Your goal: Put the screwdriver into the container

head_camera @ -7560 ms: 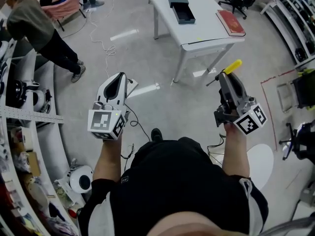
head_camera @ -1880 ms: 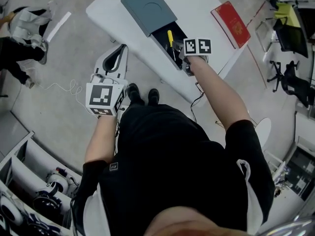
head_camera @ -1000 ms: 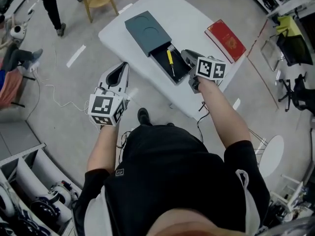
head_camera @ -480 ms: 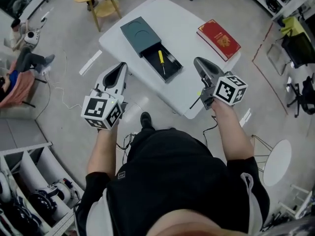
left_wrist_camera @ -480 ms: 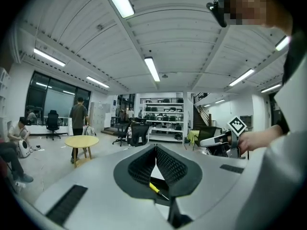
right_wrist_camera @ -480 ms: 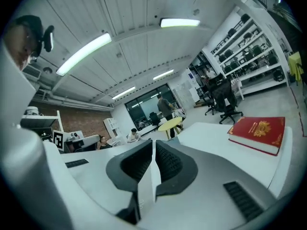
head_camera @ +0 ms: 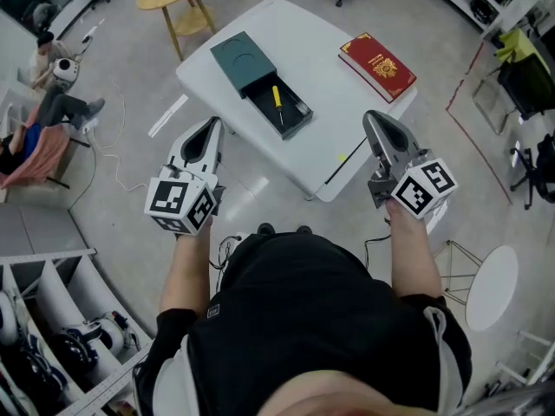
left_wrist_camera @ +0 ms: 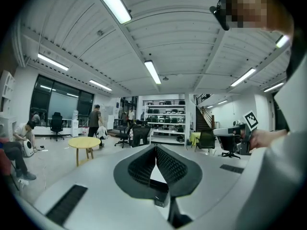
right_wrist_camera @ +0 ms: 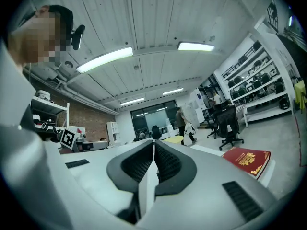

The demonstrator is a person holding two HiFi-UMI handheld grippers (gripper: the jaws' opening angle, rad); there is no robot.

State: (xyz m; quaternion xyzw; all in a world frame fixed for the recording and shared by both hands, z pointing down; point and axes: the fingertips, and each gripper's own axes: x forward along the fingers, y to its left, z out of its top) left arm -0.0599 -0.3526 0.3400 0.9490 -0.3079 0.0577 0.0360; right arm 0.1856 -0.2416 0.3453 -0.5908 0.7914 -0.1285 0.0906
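As the screwdriver (head_camera: pixel 277 98) lies in the rectangular container (head_camera: pixel 241 61), left gripper (head_camera: pixel 212 126) and right gripper (head_camera: pixel 372 118) sit closed, empty

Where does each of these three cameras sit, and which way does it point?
Head view: on the person's head, looking steeply down at the white table; shows both arms, torso, left gripper and right gripper.
Left gripper view: on the left gripper, looking along its shut fingers across the room toward a round yellow table.
Right gripper view: on the right gripper, looking along its shut fingers toward a red book.
Shared: the red book appears in head and right gripper views.
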